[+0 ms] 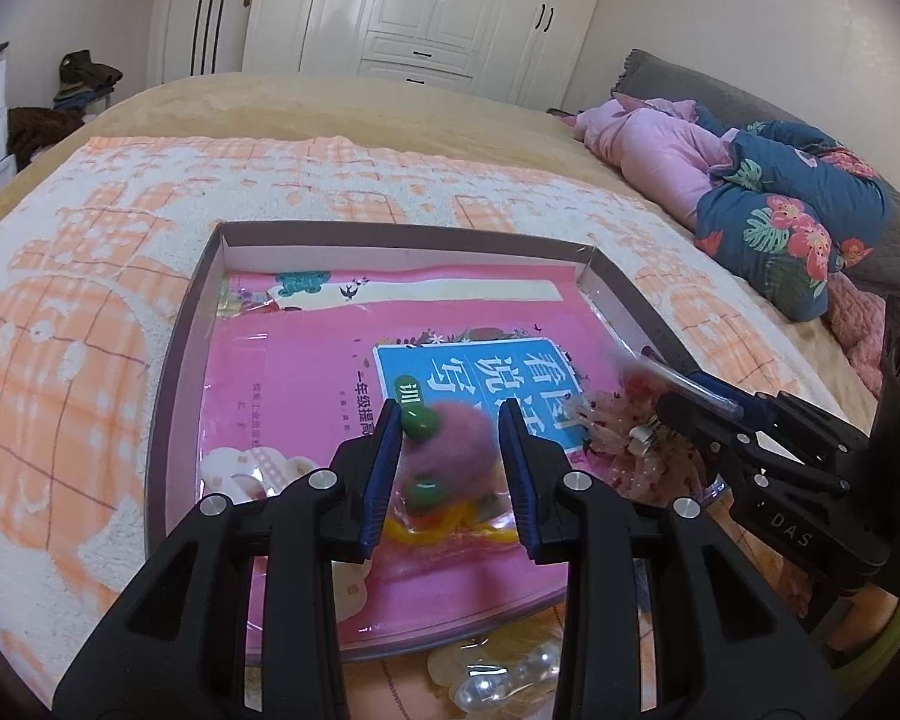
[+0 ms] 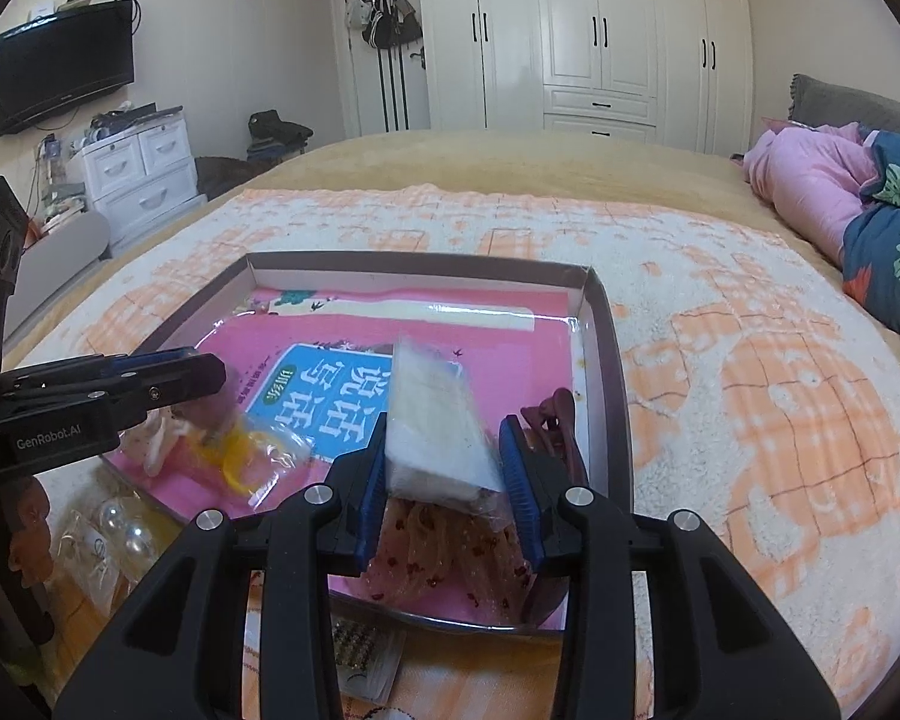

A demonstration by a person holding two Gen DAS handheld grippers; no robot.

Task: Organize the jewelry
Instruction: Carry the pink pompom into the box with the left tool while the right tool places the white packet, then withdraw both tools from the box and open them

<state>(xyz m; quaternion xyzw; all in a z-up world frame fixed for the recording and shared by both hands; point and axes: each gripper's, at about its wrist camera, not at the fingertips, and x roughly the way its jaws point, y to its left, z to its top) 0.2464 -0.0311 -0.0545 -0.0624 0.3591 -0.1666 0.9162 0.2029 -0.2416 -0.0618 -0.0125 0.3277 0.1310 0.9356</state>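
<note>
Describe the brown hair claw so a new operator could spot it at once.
Find the shallow box lying on the orange-and-white blanket, with a pink book inside. Look along the box's right wall, near the front, just right of the right gripper. The hair claw is the only dark reddish-brown piece there; its neighbours are a clear white packet and a sheer red-dotted bow.

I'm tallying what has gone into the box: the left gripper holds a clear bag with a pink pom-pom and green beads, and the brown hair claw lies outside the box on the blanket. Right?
Not quite. The brown hair claw lies inside the box, against its right wall, as the right wrist view shows. The rest stands: the left gripper holds the clear bag with the pink pom-pom and green beads.
</note>
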